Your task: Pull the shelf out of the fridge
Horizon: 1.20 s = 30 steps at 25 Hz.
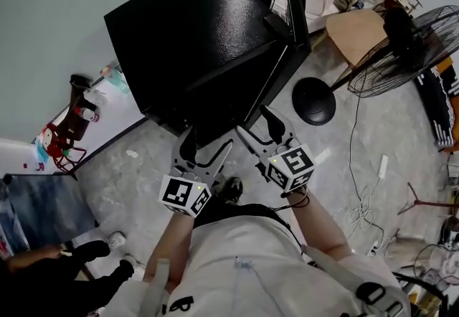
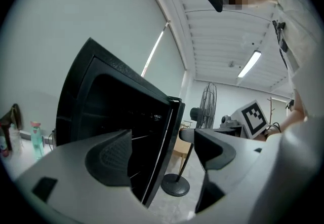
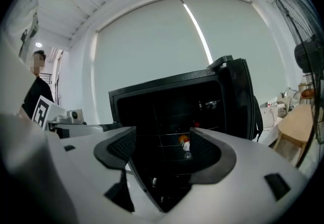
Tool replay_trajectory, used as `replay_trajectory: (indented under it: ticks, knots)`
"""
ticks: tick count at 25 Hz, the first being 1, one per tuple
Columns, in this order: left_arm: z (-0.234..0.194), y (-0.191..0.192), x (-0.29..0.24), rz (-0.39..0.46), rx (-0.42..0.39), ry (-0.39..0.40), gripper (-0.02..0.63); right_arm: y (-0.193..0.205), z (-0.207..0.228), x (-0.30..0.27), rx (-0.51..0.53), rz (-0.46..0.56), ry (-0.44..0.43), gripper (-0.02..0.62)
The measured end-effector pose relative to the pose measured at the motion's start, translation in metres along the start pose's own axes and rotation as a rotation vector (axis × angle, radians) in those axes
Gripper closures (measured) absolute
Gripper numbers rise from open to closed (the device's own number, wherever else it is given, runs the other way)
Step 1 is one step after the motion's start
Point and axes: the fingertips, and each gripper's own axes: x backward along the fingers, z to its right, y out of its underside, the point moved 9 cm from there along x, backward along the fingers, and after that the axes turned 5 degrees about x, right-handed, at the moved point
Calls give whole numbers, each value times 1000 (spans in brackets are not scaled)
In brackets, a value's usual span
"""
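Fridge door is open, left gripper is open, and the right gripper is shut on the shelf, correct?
Not quite: the right gripper is open too, fingers apart short of the fridge, as the right gripper view shows. The rest holds.

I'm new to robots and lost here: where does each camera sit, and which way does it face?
Head view: on the person's head, facing steeply down at the black fridge; shows both forearms, left tool, right tool.
Left gripper view: on the left tool, looking past its open jaws at the open fridge, door edge-on; shows the right tool's marker cube.
Right gripper view: on the right tool, looking between its open jaws into the fridge; shows the left tool's cube.
Shared: all show the fridge and the fan.
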Motion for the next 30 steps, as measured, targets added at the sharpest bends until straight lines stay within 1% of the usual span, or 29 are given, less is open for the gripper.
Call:
replay_trajectory:
  ticks: [2, 4, 5, 7, 9, 13, 17, 19, 22, 24, 26, 30]
  knots:
    - [-8, 5, -3, 7, 50, -6, 235, 3, 5, -9, -13, -8, -3, 276]
    - [-22, 10, -3, 24, 118, -19, 235, 6, 7, -18, -32, -10, -8, 276]
    - [-30, 12, -3, 33, 164, -29, 235, 7, 9, -22, -48, -7, -14, 276]
    - [-44, 16, -5, 58, 282, -48, 235, 10, 16, -31, -106, 3, -30, 276]
    - [-56, 21, -10, 94, 406, -51, 235, 14, 26, -39, -207, 25, -45, 276]
    - [-71, 35, -18, 178, 630, -45, 235, 24, 46, -52, -458, 86, -58, 276]
    - [-81, 47, -28, 296, 828, -52, 235, 31, 61, -66, -631, 128, -84, 276]
    - [-84, 53, -34, 349, 912, -51, 236, 37, 66, -72, -721, 144, -98, 276]
    - [-87, 60, -43, 420, 1017, -59, 236, 44, 74, -79, -832, 180, -113, 276]
    - [-91, 64, -47, 470, 1073, -73, 236, 48, 77, -84, -902, 207, -127, 276]
    - [-94, 67, -51, 506, 1108, -82, 236, 54, 80, -90, -957, 223, -137, 276]
    - [-97, 72, -55, 557, 1155, -100, 236, 64, 84, -101, -1028, 229, -142, 276]
